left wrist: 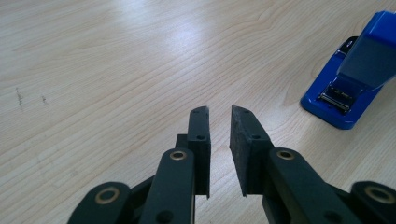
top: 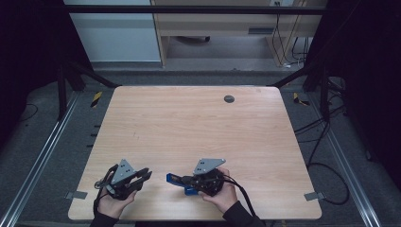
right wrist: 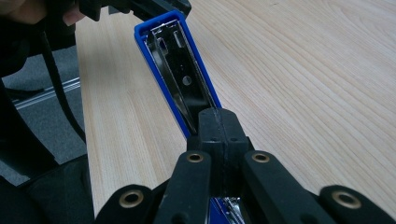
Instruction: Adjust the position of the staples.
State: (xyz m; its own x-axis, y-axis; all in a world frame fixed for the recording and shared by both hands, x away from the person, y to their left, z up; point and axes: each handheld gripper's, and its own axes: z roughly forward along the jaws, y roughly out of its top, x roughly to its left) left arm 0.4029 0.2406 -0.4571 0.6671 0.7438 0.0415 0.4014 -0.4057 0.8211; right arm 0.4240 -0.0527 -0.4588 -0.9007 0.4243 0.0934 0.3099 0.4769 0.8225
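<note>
Person wearing dark sleeves [top: 239, 213], left gripper [top: 142, 176] and right gripper [top: 176, 178] showing black jaws with brass-ringed pivots, each carrying a grey three-cornered plate [top: 124, 170], black cable [top: 242, 195] trailing off

A light wooden table [top: 198, 127] stands on grey carpet [top: 56, 156], with a pale wooden desk [top: 227, 23] behind.

Place: I read this as a lab or test room | Table: bare wooden table [top: 198, 137] with a cable hole [top: 229, 99] | Frame: black metal frame [top: 189, 9] around it, rails [top: 38, 161] on grey carpet | Background: loose cables [top: 326, 142], a desk [top: 222, 28] behind.
</note>
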